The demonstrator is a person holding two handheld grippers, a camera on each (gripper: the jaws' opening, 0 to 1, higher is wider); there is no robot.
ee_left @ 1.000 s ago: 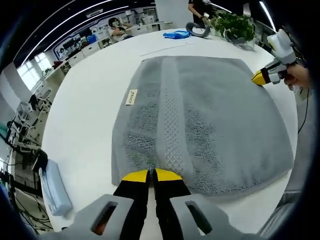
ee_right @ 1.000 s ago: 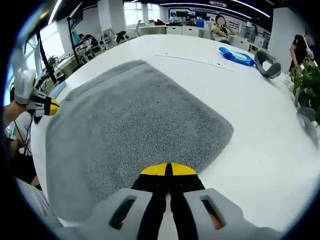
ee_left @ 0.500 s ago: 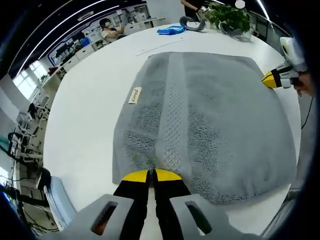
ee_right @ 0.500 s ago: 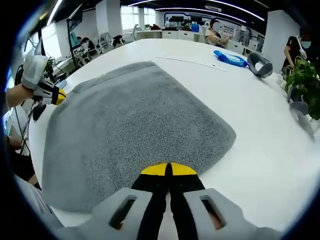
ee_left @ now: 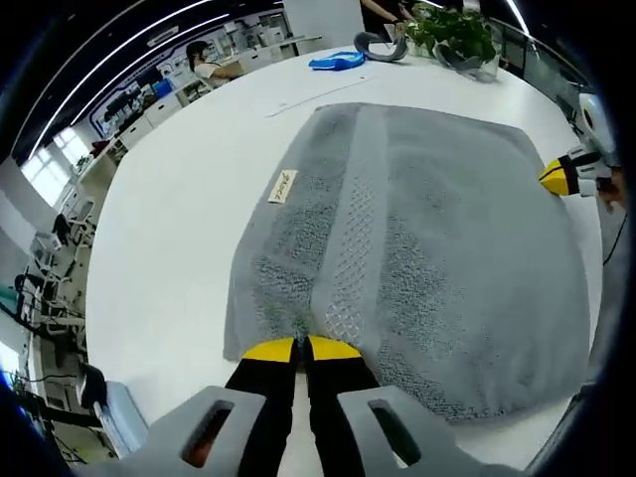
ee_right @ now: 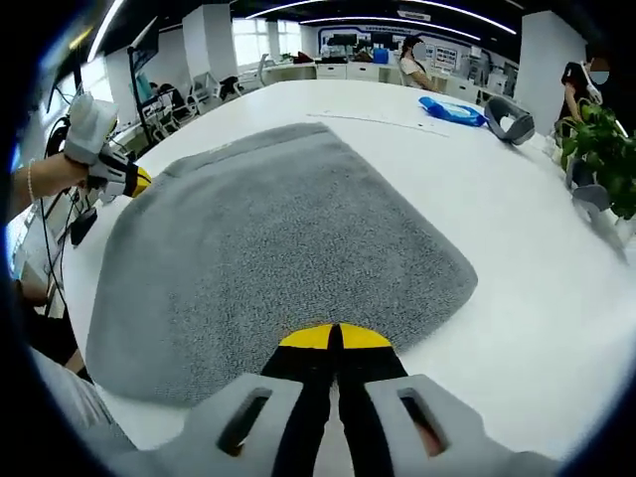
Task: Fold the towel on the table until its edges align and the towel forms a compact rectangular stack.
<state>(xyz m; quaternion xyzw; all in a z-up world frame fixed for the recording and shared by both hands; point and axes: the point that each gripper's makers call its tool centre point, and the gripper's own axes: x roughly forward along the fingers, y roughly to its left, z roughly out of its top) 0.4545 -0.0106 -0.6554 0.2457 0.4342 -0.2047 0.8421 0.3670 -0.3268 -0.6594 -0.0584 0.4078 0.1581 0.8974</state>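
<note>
A grey towel (ee_left: 417, 229) lies spread flat and unfolded across the white counter (ee_left: 169, 209), one short hem at the near edge where the person stands. That open lay suits a first fold: with both near corners taken at once, the hem can be carried over to meet the far edge.

The left claw (ee_left: 301, 348) sits at the towel's near hem beside the woven band and the small label (ee_left: 283, 186), its yellow-tipped jaws drawn together on the fabric edge. Across the hem, the right claw (ee_right: 333, 336) is likewise pressed together on the cloth at the opposite near corner. Each claw also appears in the other's view, at the towel's side margin, held by a hand (ee_right: 45, 179). Judging from the flat cloth, no fold has yet been made; the paired grip at one hem looks like the set-up for lifting that edge evenly, so the corners land square.

Farther out on the counter rest a blue packet (ee_left: 336, 62), a grey curved object (ee_right: 509, 124) and potted greenery (ee_left: 452, 30), all well apart from the towel. Beyond, an open office with desks and seated people.
</note>
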